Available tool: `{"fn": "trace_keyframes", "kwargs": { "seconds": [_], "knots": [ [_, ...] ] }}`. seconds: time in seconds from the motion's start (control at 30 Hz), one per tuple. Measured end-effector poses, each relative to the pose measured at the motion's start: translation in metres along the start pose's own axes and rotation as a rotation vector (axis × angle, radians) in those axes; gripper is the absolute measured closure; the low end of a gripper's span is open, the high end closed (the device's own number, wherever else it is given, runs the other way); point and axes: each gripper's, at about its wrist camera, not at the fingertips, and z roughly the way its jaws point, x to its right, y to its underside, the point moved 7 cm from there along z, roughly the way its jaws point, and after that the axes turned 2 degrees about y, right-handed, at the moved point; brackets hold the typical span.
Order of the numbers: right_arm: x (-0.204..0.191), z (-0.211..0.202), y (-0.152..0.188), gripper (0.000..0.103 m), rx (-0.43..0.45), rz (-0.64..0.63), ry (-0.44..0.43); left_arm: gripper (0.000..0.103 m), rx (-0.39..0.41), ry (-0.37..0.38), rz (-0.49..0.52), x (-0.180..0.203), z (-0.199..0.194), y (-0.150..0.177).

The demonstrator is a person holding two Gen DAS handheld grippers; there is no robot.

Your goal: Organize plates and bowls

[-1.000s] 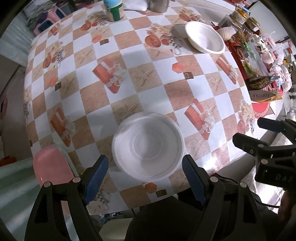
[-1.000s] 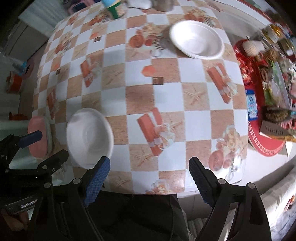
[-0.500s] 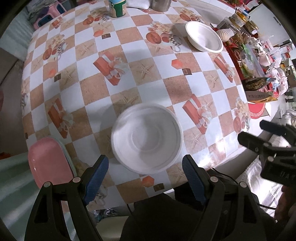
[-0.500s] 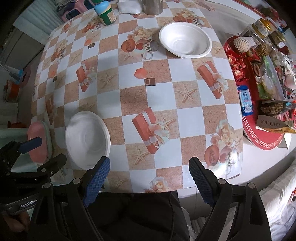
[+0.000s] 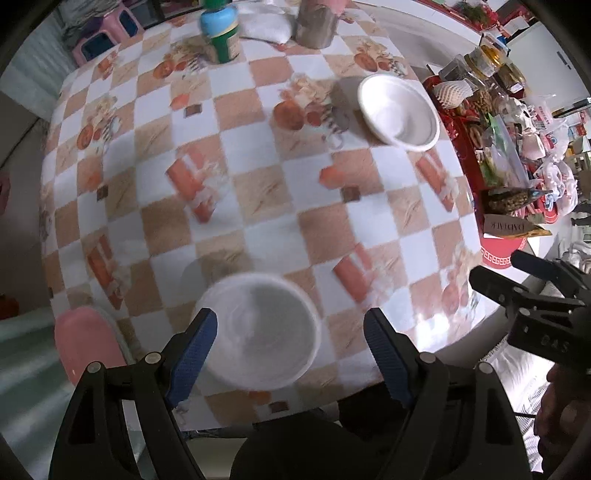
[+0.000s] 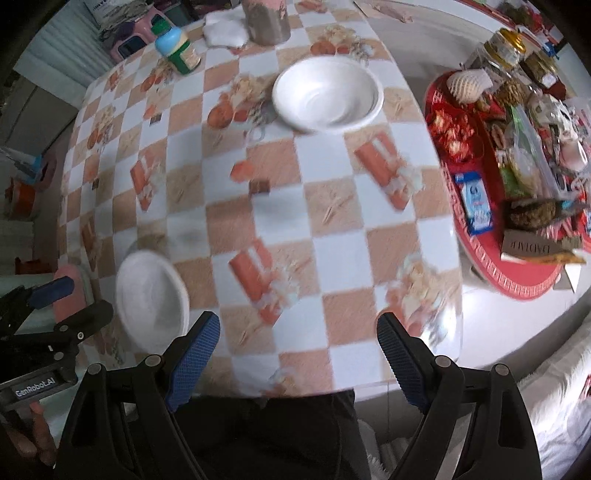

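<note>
The left gripper (image 5: 290, 347), marked "GenRobot.AI", hangs with jaws spread wide above the near white bowl (image 5: 262, 332) at the table (image 5: 258, 184) edge. The far white bowl (image 6: 328, 94) stands beyond. The right gripper (image 6: 298, 356) is released too, holding nothing.

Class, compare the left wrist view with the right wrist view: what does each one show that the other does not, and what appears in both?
Only the left wrist view shows the left gripper from behind, open, framing the near white bowl.

Only the right wrist view shows the right gripper from behind, open over bare tablecloth, and the blue packet on the red tray.

Both show the checkered table, the near bowl, the far white bowl, the green bottle and the pink stool.
</note>
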Motion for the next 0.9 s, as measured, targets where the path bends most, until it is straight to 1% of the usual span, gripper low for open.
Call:
{"fn": "trace_keyframes", "kwargs": {
  "seconds": [0.13,0.23,0.3,0.37,0.5,0.63,0.8,0.9],
  "knots": [
    [0.025,0.007,-0.025,0.015,-0.009,-0.010,-0.002,0.019,0.006,-0.025,0.013,0.032,0.003,-0.029],
    [0.046,0.011,-0.048,0.015,-0.010,-0.021,-0.005,0.019,0.015,-0.061,0.025,0.056,0.009,-0.058],
    [0.059,0.012,-0.065,0.015,-0.003,-0.033,-0.002,0.019,0.026,-0.072,0.014,0.066,0.015,-0.075],
    [0.069,0.014,-0.079,0.015,-0.001,-0.040,-0.001,0.019,0.024,-0.068,-0.019,0.073,0.027,-0.096],
    [0.089,0.024,-0.115,0.015,0.006,-0.062,-0.003,0.019,0.026,-0.062,-0.069,0.081,0.046,-0.128],
    [0.098,0.034,-0.149,0.015,0.016,-0.099,-0.001,0.019,0.011,-0.051,-0.126,0.082,0.067,-0.155],
    [0.101,0.051,-0.189,0.015,0.009,-0.130,0.008,0.019,-0.016,-0.069,-0.183,0.072,0.092,-0.174],
    [0.098,0.062,-0.206,0.015,-0.009,-0.150,0.004,0.019,-0.029,-0.070,-0.200,0.067,0.105,-0.179]
  ]
}}
